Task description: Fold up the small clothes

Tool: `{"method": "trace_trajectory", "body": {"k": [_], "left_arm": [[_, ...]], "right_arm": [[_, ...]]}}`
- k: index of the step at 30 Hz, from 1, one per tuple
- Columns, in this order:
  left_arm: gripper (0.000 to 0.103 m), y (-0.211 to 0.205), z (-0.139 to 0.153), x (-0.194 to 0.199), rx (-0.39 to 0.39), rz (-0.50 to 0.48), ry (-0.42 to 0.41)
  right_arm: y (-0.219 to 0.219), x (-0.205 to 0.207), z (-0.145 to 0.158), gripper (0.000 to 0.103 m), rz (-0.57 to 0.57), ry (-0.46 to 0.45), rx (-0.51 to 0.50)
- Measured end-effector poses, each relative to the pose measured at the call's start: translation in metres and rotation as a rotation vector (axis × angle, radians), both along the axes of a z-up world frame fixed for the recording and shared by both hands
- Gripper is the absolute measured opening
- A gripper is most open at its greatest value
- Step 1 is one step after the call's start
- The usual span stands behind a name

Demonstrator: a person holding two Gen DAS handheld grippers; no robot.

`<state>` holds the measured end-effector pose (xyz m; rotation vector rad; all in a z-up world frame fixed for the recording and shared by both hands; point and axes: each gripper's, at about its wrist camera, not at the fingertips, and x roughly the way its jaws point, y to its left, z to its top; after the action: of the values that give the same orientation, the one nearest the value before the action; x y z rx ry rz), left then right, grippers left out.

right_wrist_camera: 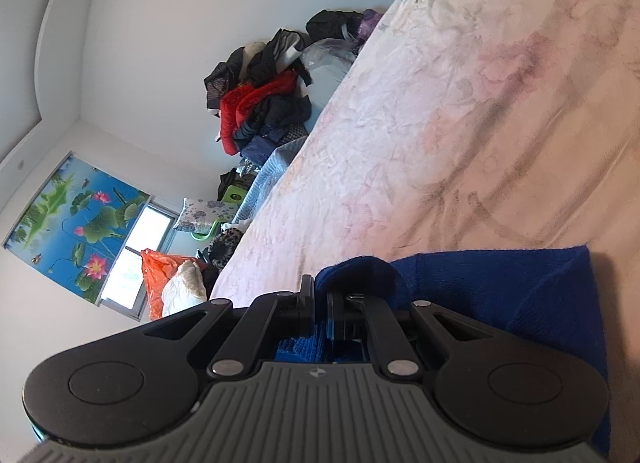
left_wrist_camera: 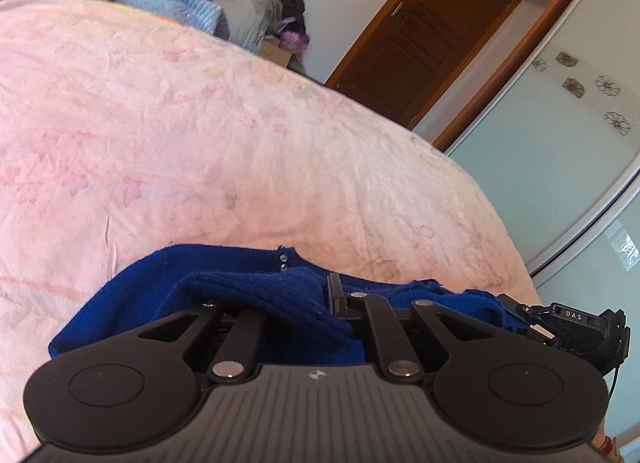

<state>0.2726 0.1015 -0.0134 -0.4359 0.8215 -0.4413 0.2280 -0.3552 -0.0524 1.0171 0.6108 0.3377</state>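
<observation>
Right gripper [right_wrist_camera: 319, 303] low over the bed, jaws drawn close with a fold of the blue knit garment [right_wrist_camera: 500, 295] pinched between them. Left gripper [left_wrist_camera: 296, 303]: a ribbed fold of the same garment [left_wrist_camera: 224, 275] draped over its fingers, one finger [left_wrist_camera: 335, 295] visible, the other buried under cloth, so its spread cannot be told. Garment bunched on the pink floral bedspread [left_wrist_camera: 200, 123] at the near edge; heap of dark and red clothes [right_wrist_camera: 260, 103] piled against the far wall.
</observation>
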Motion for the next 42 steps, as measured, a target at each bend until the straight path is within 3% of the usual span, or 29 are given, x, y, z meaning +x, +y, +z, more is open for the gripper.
{"method": "trace_trajectory", "body": {"k": [1,3,5,6,10,13,15,20,23,27,30,33,37,42], "left_arm": [[0.013,0.001,-0.002,0.004,-0.013,0.000,0.024],[0.030,0.007,-0.007,0.008,-0.060,0.016,0.059],[0.079,0.017,-0.008,0.008,-0.109,0.069,0.060],[0.085,0.023,-0.007,0.006,-0.138,0.107,0.042],[0.086,0.043,-0.002,0.006,-0.185,0.176,0.045],[0.086,0.048,0.006,0.000,-0.157,0.202,0.027],[0.086,0.044,0.011,-0.006,-0.106,0.183,0.014],[0.086,0.002,0.019,-0.026,0.087,0.049,-0.080],[0.086,-0.029,0.015,-0.035,0.218,-0.007,-0.110],[0.086,-0.051,-0.001,-0.035,0.331,-0.009,-0.068],[0.086,-0.055,-0.006,-0.039,0.377,0.007,-0.065],[0.087,-0.057,-0.006,-0.043,0.399,0.002,-0.077],[0.086,-0.061,-0.007,-0.048,0.436,0.014,-0.086],[0.086,-0.066,-0.006,-0.061,0.495,0.034,-0.110]], "right_arm": [[0.000,0.001,-0.002,0.011,-0.003,0.006,0.004],[-0.002,0.003,-0.006,0.013,-0.008,0.022,0.013],[-0.003,0.003,-0.009,0.015,-0.014,0.035,0.018],[-0.003,0.004,-0.011,0.015,-0.017,0.042,0.020],[-0.004,0.004,-0.017,0.015,-0.023,0.061,0.025],[-0.004,0.004,-0.018,0.025,-0.026,0.066,0.020],[-0.005,0.003,-0.013,0.042,-0.052,0.055,0.003],[-0.009,-0.013,0.016,0.054,-0.203,-0.073,-0.117],[0.008,-0.003,0.024,0.062,-0.058,-0.080,-0.159],[0.042,0.011,0.021,0.069,0.118,-0.021,-0.273],[0.052,0.011,0.019,0.068,0.052,0.062,-0.421],[0.049,-0.001,0.025,0.071,0.014,0.039,-0.434],[0.055,-0.024,0.036,0.079,0.038,-0.009,-0.492],[0.064,-0.032,0.030,0.082,0.092,0.035,-0.611]]}}
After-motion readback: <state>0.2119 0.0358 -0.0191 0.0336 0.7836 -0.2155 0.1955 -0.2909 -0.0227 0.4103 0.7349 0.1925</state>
